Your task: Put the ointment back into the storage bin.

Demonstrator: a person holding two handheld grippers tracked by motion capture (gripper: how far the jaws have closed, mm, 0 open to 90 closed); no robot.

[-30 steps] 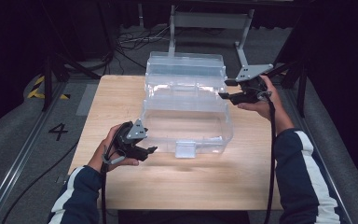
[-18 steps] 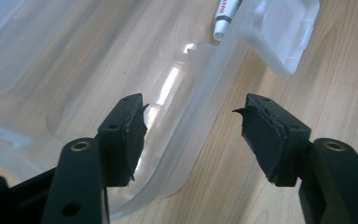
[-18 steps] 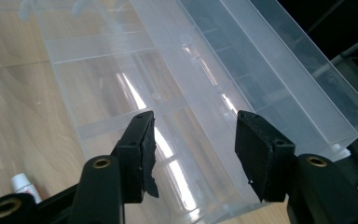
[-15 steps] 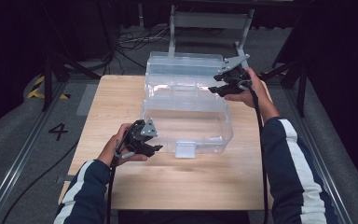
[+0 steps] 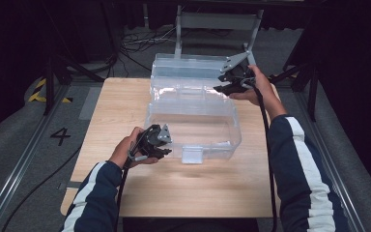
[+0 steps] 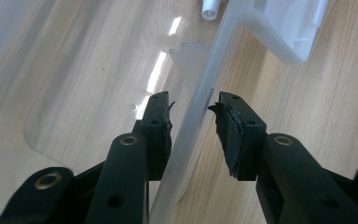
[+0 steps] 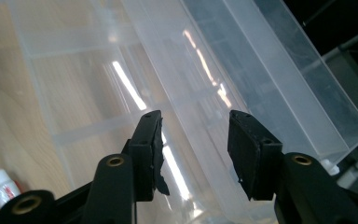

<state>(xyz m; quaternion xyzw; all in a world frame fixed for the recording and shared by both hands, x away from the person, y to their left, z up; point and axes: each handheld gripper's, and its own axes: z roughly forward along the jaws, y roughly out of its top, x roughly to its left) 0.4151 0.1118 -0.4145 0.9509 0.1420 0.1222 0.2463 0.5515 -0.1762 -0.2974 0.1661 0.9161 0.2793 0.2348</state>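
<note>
Both jaws stand spread: my left gripper (image 6: 193,109) straddles the box (image 5: 193,121) front wall at 7 o'clock without clamping it. My right gripper (image 7: 193,133) hovers at its lid (image 5: 193,65), 1 o'clock on the table (image 5: 111,111).

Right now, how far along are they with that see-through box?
Done: the clear plastic box stands open, its lid tipped back. In hand: the left hand-held gripper straddles the front wall, jaws open; the right hand-held gripper, also open, sits at the lid's edge. Left: whichever way the lid goes, neither has gripped yet.
</note>
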